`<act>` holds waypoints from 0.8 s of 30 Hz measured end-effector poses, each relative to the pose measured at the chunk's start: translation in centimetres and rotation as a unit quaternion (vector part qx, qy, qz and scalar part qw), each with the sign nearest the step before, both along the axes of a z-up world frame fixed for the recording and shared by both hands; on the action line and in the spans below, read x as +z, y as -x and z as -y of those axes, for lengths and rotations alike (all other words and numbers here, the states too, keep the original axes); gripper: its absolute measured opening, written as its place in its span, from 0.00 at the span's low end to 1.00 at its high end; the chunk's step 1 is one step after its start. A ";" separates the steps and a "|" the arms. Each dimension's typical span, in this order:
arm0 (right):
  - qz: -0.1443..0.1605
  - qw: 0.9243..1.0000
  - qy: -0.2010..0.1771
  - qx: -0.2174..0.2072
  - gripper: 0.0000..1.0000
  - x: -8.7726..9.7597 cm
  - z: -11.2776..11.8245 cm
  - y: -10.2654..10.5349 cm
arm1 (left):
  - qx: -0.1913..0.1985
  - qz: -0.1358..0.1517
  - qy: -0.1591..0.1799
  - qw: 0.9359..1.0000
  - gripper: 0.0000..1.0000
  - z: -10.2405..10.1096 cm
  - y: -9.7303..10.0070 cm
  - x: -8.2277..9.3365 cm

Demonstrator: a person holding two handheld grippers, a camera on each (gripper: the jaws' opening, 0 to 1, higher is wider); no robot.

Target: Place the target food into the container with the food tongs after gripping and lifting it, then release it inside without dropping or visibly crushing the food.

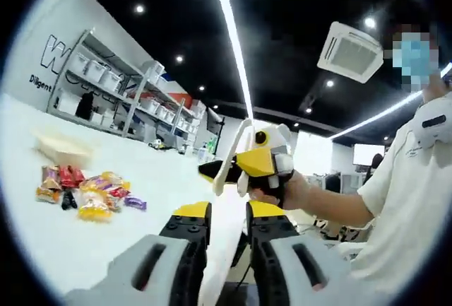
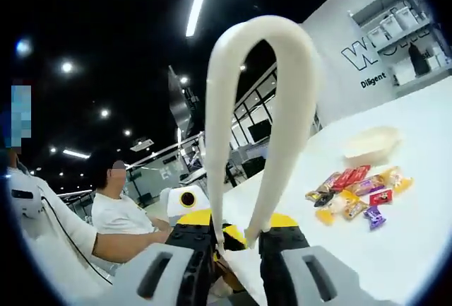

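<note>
Right gripper view: right gripper (image 2: 236, 239) is clamped on the two tips of the white tongs (image 2: 261, 94), whose closed loop stands away from the jaws along the line of sight, long axis running up the view. So the tongs are held tips-in, bend-out, tips pinched together.

Wrapped sweets (image 2: 357, 193) lie in one loose pile on the white table (image 2: 417, 249), to the right of the tongs and well apart. Exact count can't be read; roughly a dozen. One pale shallow container (image 2: 371, 143) sits just beyond the pile.

Left gripper view: left gripper (image 1: 227, 225), jaws slightly parted, nothing between them. The right gripper and tongs (image 1: 233, 154) show ahead. Pile (image 1: 88, 193) and container (image 1: 62, 149) lie off to the left.

Judgement: neither tool is near the pile; the tongs likely need turning tips-out first.
</note>
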State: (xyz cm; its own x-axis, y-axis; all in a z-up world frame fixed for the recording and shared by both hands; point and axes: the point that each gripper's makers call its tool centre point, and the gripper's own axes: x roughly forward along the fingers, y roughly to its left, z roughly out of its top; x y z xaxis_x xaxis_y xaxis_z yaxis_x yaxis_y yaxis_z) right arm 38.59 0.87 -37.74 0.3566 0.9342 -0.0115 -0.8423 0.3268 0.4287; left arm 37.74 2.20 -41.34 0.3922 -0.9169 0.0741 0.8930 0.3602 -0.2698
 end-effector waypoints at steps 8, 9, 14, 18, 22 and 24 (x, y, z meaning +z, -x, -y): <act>-0.010 0.997 0.036 -0.067 0.18 -1.9 2.5 -5.0 | 0.097 0.019 -0.064 0.993 0.44 -3.1 -2.7 -1.1; -0.011 0.995 0.043 -0.084 0.18 -2.1 2.8 -5.7 | 0.103 0.032 -0.075 0.991 0.49 -3.2 -2.7 -1.3; -0.001 0.986 0.098 -0.133 0.19 -3.4 3.9 -9.6 | 0.125 0.030 -0.140 0.982 0.61 -3.4 -2.3 -3.4; -0.006 0.984 0.109 -0.144 0.19 -4.5 3.6 -11.3 | 0.146 0.027 -0.151 0.977 0.63 -3.3 -2.1 -3.6; -0.003 0.975 0.158 -0.155 0.19 -6.6 4.0 -13.5 | 0.174 0.029 -0.169 0.970 0.64 -3.8 -2.6 -3.6; -0.007 0.974 0.163 -0.160 0.18 -7.2 3.8 -14.2 | 0.178 0.028 -0.166 0.969 0.63 -3.9 -2.7 -3.5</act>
